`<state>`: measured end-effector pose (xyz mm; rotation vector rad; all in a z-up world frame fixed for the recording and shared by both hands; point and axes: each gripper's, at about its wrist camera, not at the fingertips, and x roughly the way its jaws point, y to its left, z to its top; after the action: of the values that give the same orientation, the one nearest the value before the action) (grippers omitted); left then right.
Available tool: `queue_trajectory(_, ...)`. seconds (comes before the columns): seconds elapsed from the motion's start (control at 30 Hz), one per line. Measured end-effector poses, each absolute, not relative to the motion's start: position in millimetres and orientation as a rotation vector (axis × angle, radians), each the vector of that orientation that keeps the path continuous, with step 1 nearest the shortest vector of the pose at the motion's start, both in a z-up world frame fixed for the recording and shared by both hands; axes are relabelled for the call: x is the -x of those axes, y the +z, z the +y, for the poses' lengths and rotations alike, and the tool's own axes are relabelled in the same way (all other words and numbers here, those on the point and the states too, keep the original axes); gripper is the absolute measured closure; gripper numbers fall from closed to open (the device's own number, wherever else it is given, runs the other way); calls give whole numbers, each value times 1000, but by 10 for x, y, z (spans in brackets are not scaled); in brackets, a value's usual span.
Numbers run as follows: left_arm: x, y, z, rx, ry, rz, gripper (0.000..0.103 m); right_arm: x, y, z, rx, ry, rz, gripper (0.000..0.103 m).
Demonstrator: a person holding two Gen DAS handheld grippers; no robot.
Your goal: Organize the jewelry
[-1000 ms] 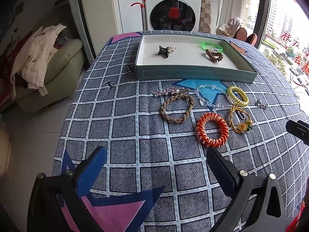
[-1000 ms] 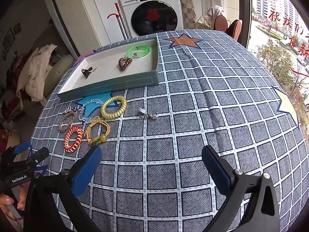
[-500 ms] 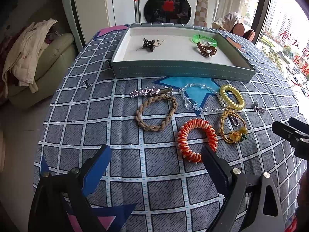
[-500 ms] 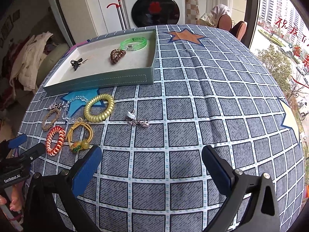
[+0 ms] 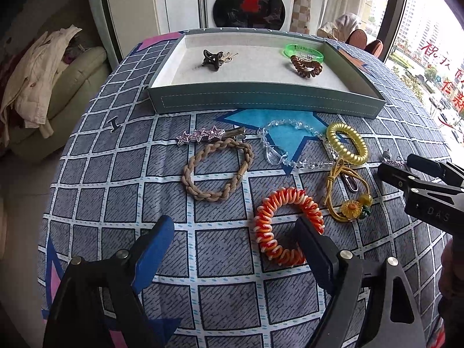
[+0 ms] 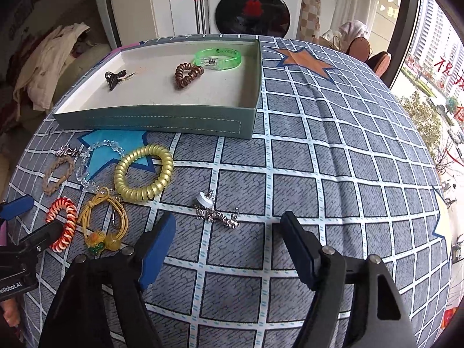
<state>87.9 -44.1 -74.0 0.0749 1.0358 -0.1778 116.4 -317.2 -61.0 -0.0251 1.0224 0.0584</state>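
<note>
Both grippers have come down closer to the cloth since a second ago. Tray (image 6: 162,121) holds three pieces; the rest lie loose before it. Left gripper (image 5: 235,243), fingers spread and empty, has the orange coil tie (image 5: 287,223) by its right finger. Right gripper (image 6: 226,232), jaws closing with nothing pinched, sits just short of the silver chain clip (image 6: 217,213), long axis crosswise between the fingers.
</note>
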Motion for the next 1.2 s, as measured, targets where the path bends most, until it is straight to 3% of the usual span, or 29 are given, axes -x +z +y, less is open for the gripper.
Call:
queue_trajectory(0.47, -787, -703, -634, -137, -259, 989, 37, -1195, -576, -3141, -10, 29, 1012, 58)
queue_trajectory(0.53, -772, -701, -654, -145, -275, 983, 48, -1193, -567, -3124, 3, 28, 1015, 63)
queue_trajectory(0.6, -765, -696, -673, -155, -285, 982, 53, -1193, -557, -3110, 7, 32, 1016, 75)
queue_trajectory(0.63, -764, -693, -672, -153, -290, 982, 63, -1192, -554, -3108, 4, 34, 1016, 82)
queue_trajectory(0.67, -766, -692, -669, -154, -289, 982, 67, -1189, -552, -3112, -1, 31, 1015, 82)
queue_trajectory(1.2, -768, -490, -377, -20, -351, 967, 70, -920, -369, -3455, -209, 48, 985, 82)
